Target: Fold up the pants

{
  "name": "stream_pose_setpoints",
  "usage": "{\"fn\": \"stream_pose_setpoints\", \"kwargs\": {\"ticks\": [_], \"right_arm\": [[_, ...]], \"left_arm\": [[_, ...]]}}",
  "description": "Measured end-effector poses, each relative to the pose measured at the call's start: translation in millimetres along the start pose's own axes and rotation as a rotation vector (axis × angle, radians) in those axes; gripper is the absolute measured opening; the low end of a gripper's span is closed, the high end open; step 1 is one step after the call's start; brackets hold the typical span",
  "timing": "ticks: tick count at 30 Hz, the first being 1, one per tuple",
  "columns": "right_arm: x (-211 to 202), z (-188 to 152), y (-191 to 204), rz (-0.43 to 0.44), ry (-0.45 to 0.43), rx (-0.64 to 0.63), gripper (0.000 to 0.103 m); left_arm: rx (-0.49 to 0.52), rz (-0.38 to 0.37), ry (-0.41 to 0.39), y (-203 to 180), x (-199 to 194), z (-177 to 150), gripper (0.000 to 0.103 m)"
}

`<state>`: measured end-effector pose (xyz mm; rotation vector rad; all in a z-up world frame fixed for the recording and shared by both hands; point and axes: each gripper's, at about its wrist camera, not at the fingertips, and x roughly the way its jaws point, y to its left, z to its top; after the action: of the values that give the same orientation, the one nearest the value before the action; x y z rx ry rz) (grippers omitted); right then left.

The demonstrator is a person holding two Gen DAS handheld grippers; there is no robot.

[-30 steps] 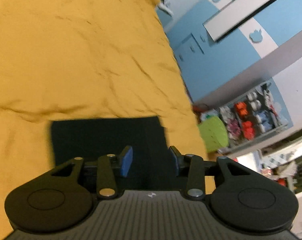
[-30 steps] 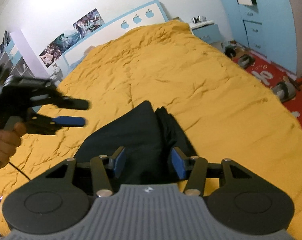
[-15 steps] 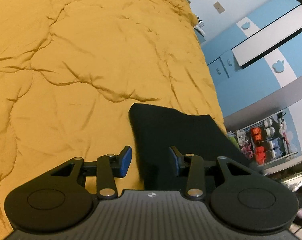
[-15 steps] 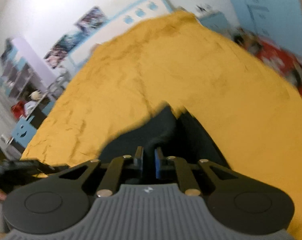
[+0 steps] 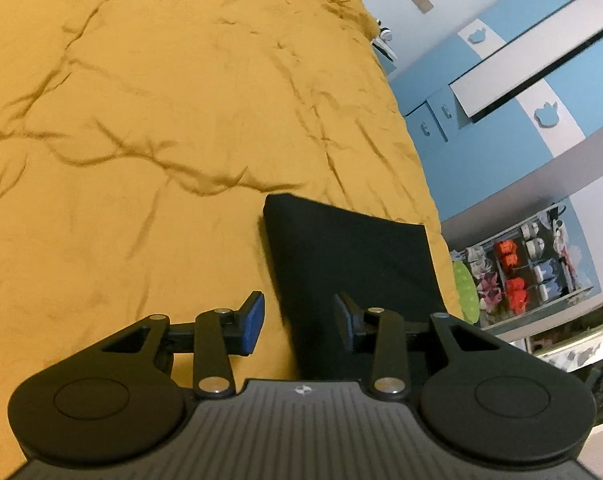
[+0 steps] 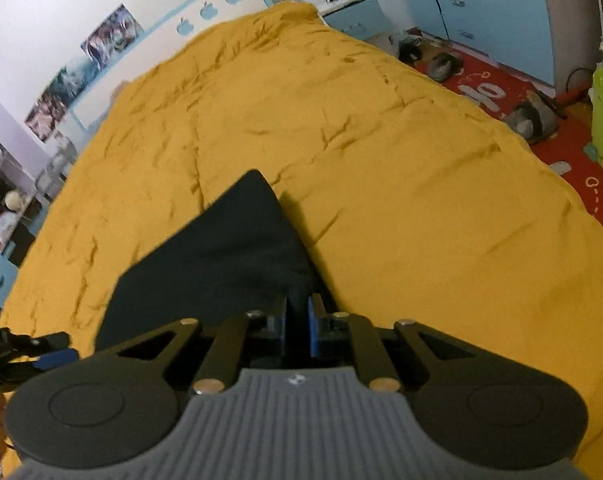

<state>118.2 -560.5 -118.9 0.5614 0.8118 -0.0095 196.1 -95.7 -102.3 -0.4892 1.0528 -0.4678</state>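
Black pants (image 6: pixel 217 256) folded into flat dark slab on my yellow bedspread (image 6: pixel 381 160), near its front edge; one corner points up bed.

My right gripper (image 6: pixel 297 320) pinched shut on near fold of pants.

My left gripper (image 5: pixel 299 320) has just narrowed, jaws still apart, straddling pants' (image 5: pixel 353 256) edge, pads not pressing.

Near pants end hidden behind tool bodies; seams and waistband unreadable.

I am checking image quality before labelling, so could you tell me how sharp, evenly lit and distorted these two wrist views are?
Left wrist view: mostly sharp, warm dim light, the black pants show almost no fold detail; fisheye bends the blue wardrobe. Right wrist view: slightly soft, the wall above the yellow bedspread is brightest; the pants read as a flat dark patch, and the frame corners are vignetted black.
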Motion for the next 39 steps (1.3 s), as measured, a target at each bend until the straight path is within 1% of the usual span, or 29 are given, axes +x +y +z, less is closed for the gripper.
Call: {"fn": "stream_pose_setpoints", "kwargs": {"ticks": [1, 2, 4, 5, 6, 8, 9, 10, 11, 13, 15, 16, 19, 20, 22, 23, 25, 26, 27, 28, 30, 32, 35, 38, 39], "right_arm": [[-1, 2, 3, -0.009, -0.003, -0.016, 0.009], [-4, 4, 9, -0.040, -0.011, -0.048, 0.014], [-12, 9, 26, -0.087, -0.048, -0.136, 0.015], [-18, 10, 33, -0.089, -0.067, -0.172, 0.015], [-23, 10, 39, -0.071, -0.084, -0.195, 0.015], [-24, 12, 53, -0.003, -0.097, -0.235, 0.014], [-21, 12, 56, 0.015, -0.089, -0.249, 0.014], [-13, 11, 59, 0.015, -0.071, -0.262, 0.014], [-6, 9, 58, -0.003, -0.060, -0.271, 0.014], [14, 5, 47, -0.089, -0.036, -0.273, 0.015], [27, -2, 36, -0.135, -0.020, -0.276, 0.019], [32, -6, 29, -0.147, -0.009, -0.276, 0.023], [40, -14, 13, -0.139, 0.007, -0.239, 0.023], [42, -14, 11, -0.139, 0.007, -0.232, 0.022], [44, -11, 10, -0.144, 0.003, -0.230, 0.022], [41, -11, 10, -0.151, -0.004, -0.229, 0.023], [30, -11, 10, -0.179, -0.025, -0.226, 0.023], [25, -10, 11, -0.193, -0.035, -0.229, 0.023], [19, -10, 11, -0.209, -0.043, -0.235, 0.022], [9, -12, 13, -0.216, -0.054, -0.241, 0.019], [-13, -15, 19, -0.197, -0.071, -0.257, 0.018], [-30, -20, 30, -0.165, -0.087, -0.301, 0.018], [-40, -30, 48, -0.097, -0.080, -0.399, 0.018], [-31, -40, 57, -0.098, -0.041, -0.472, 0.018], [-27, -45, 56, -0.105, -0.029, -0.487, 0.018]], "left_arm": [[0.016, 0.007, -0.006, -3, 0, 3, 0.039], [0.039, 0.017, -0.019, -6, 0, 7, 0.038], [0.071, 0.031, -0.040, -11, 1, 13, 0.035], [0.082, 0.030, -0.041, -13, 4, 18, 0.031], [0.092, 0.022, -0.039, -16, 7, 21, 0.031], [0.126, 0.017, -0.033, -23, 18, 27, 0.030], [0.146, 0.029, -0.027, -26, 26, 29, 0.030], [0.159, 0.040, -0.020, -27, 33, 30, 0.027], [0.158, 0.054, -0.007, -26, 45, 31, 0.023], [0.161, 0.083, 0.006, -21, 62, 32, 0.020], [0.176, 0.124, 0.005, -16, 76, 32, 0.020], [0.174, 0.138, 0.010, -13, 82, 32, 0.017], [0.181, 0.198, 0.003, -8, 96, 34, 0.006], [0.190, 0.218, -0.005, -7, 96, 35, 0.006], [0.219, 0.292, -0.030, -9, 92, 37, 0.007], [0.222, 0.307, -0.035, -6, 86, 39, 0.007], [0.185, 0.269, -0.023, 0, 71, 40, 0.007], [0.182, 0.250, -0.025, 0, 61, 39, 0.007], [0.200, 0.234, -0.029, -3, 50, 35, 0.007], [0.225, 0.216, -0.032, -9, 40, 31, 0.007], [0.260, 0.160, -0.028, -21, 20, 20, 0.007], [0.286, 0.087, -0.004, -34, 3, 5, 0.007], [0.325, 0.005, 0.046, -50, -11, -20, 0.007], [0.368, -0.035, 0.098, -58, -12, -48, 0.007], [0.387, -0.026, 0.100, -59, -9, -57, 0.007]]}}
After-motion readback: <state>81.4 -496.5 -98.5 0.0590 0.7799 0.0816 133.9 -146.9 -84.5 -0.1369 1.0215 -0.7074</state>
